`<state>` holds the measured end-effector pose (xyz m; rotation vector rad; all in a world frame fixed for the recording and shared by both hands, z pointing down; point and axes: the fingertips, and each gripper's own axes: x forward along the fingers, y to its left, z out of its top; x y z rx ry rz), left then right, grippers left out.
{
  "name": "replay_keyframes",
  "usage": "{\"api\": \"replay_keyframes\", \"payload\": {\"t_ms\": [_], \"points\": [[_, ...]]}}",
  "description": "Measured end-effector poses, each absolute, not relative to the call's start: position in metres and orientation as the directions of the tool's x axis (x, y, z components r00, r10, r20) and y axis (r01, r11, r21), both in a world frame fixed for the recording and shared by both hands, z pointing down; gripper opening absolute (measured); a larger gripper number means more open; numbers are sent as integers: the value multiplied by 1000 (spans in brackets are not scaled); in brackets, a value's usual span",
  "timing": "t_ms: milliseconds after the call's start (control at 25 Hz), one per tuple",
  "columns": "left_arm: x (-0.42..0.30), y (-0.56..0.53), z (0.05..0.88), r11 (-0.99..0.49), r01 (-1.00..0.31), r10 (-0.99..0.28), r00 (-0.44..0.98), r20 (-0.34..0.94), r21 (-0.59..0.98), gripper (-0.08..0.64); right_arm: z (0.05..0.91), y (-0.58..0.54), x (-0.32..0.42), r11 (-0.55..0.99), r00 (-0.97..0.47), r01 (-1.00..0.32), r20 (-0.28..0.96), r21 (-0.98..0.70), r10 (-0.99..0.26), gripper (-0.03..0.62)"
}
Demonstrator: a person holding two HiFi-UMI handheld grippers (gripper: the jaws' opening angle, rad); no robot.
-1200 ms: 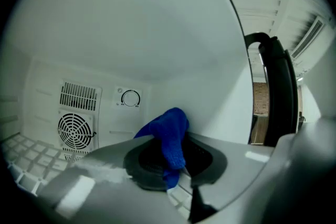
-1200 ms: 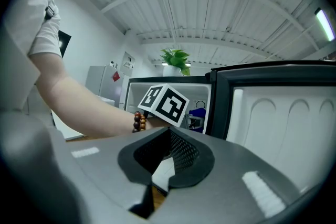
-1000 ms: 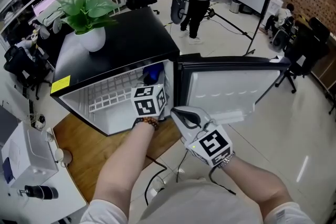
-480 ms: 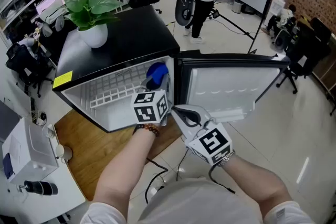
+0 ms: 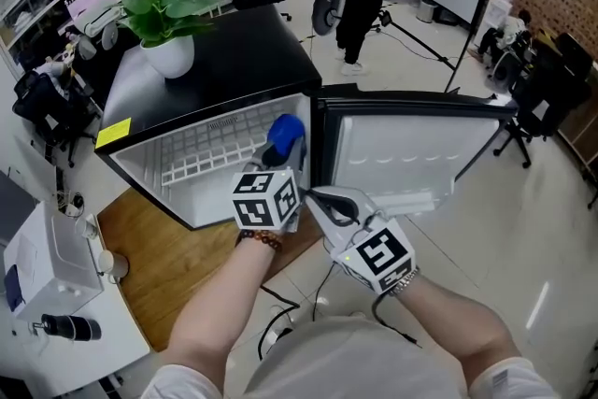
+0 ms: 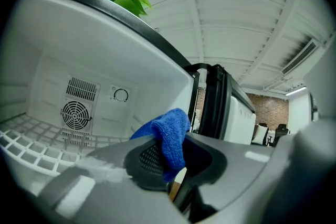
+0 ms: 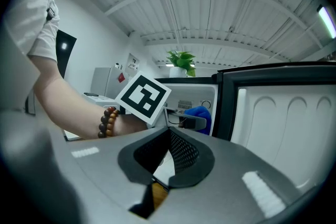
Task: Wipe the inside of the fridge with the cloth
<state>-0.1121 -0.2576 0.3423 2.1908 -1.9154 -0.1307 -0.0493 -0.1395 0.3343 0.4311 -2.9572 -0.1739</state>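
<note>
**Workshop floor, open fridge, cloth in the left tool**

Pale floor tiles surround a small black fridge (image 5: 224, 75). Its door (image 5: 411, 154) stands wide to the right, and a potted plant (image 5: 163, 9) sits on its top. The left tool (image 6: 169, 162) is pinched narrow on the blue cloth (image 5: 285, 134). The cloth is inside the white interior at its right side, above the wire shelf (image 5: 201, 159); whether it touches the wall cannot be told. The right tool (image 5: 318, 198) has its jaws together on nothing, just outside the opening.

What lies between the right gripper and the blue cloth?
The left gripper lies there, shut on the cloth; the right gripper view shows it.
</note>
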Motion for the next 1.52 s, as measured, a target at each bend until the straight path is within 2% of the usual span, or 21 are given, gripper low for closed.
{"api": "replay_keyframes", "payload": {"t_ms": [560, 720, 800, 1240, 1520], "points": [[-107, -224, 337, -194, -962, -974, 212, 79, 190, 57, 338, -165, -32, 935, -923, -325, 170, 139, -346, 5], [-112, -203, 338, -246, -956, -962, 261, 77, 160, 57, 340, -162, -49, 936, -923, -311, 183, 164, -338, 26], [-111, -194, 338, -284, -947, -952, 297, 77, 148, 57, 341, -162, -56, 940, -925, -293, 196, 176, -325, 58], [-123, -141, 348, -491, -865, -861, 500, 94, 106, 58, 354, -152, -95, 970, -945, -101, 284, 220, -163, 247], [-130, -108, 363, -612, -782, -763, 624, 172, 119, 58, 370, -114, -122, 963, -933, 118, 360, 242, 24, 273]]}}
